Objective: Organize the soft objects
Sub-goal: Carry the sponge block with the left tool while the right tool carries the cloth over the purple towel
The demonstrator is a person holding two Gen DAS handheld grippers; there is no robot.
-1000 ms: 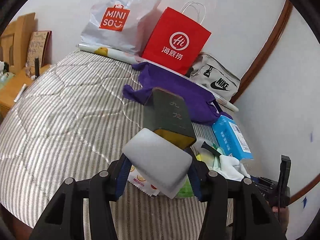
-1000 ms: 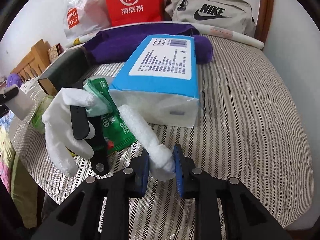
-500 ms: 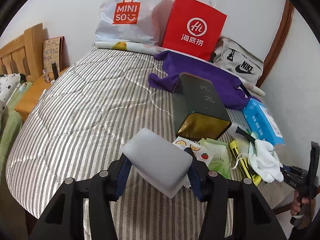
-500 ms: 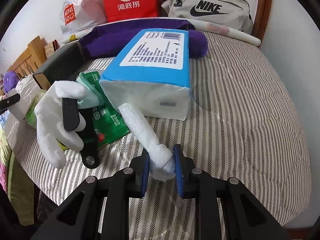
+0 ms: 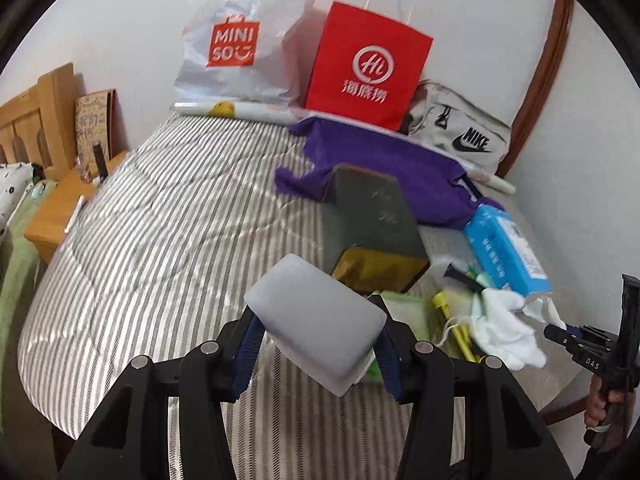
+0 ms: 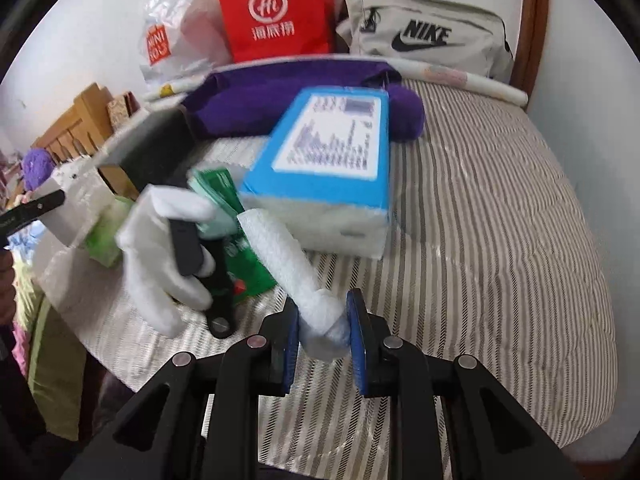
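Note:
My left gripper (image 5: 316, 344) is shut on a white foam block (image 5: 316, 322) and holds it above the striped bed, in front of a dark green box (image 5: 372, 224). The block also shows at the left of the right wrist view (image 6: 76, 204). My right gripper (image 6: 324, 340) is shut on the cuff of a white glove (image 6: 292, 264), whose fingers (image 6: 168, 256) lie over a black clip and green packets (image 6: 236, 248). A blue tissue pack (image 6: 328, 168) lies just behind the glove. The glove also shows in the left wrist view (image 5: 504, 328).
A purple cloth (image 5: 400, 168), a red paper bag (image 5: 368, 68), a Miniso plastic bag (image 5: 240, 48) and a grey Nike bag (image 5: 460, 136) stand along the wall. A wooden bedside table (image 5: 60, 216) stands at the left. The bed's right part (image 6: 500, 220) is bare striped quilt.
My left gripper has swung with the foam block, first left and back, then closer to the green box. My right gripper has lifted the glove cuff slightly; the glove has shifted.

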